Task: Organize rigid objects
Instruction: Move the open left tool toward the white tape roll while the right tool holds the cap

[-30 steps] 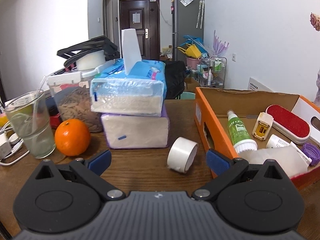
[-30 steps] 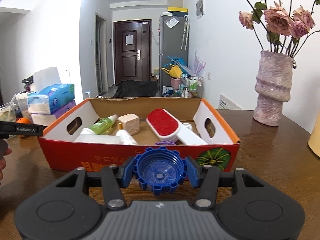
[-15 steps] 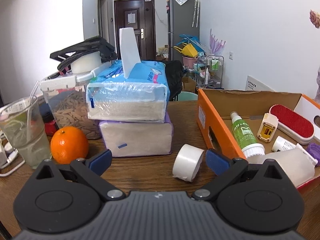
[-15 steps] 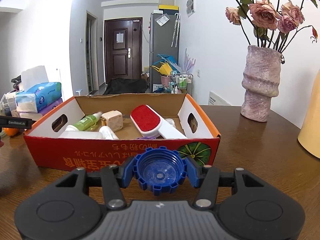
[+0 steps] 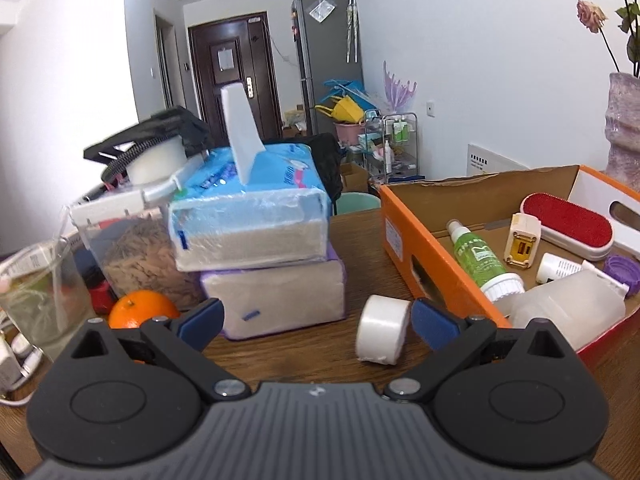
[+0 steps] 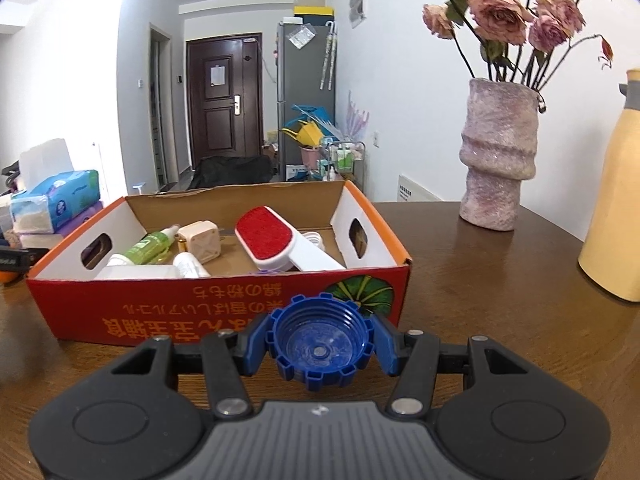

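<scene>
My left gripper (image 5: 316, 322) is open and empty; a white tape roll (image 5: 382, 334) stands on edge on the wooden table just inside its right finger. Beside it is the orange cardboard box (image 5: 404, 236) holding a green spray bottle (image 5: 478, 256), a beige charger (image 5: 520, 240), a red lint brush (image 5: 568, 226), a clear bottle (image 5: 568, 308) and a purple cap (image 5: 622, 270). My right gripper (image 6: 318, 346) is shut on a blue bottle cap (image 6: 320, 346), held low in front of the box's red side (image 6: 160, 304).
Two stacked tissue packs (image 5: 256, 240), an orange (image 5: 140, 312), a glass of drink (image 5: 36, 300) and a food container (image 5: 128, 248) stand left of the tape. A pink flower vase (image 6: 500, 160) and a yellow jug (image 6: 616, 208) stand right of the box.
My left gripper has moved right and closer to the tape roll, which now sits beside its right finger. My right gripper has drawn back and right from the box, still holding the cap.
</scene>
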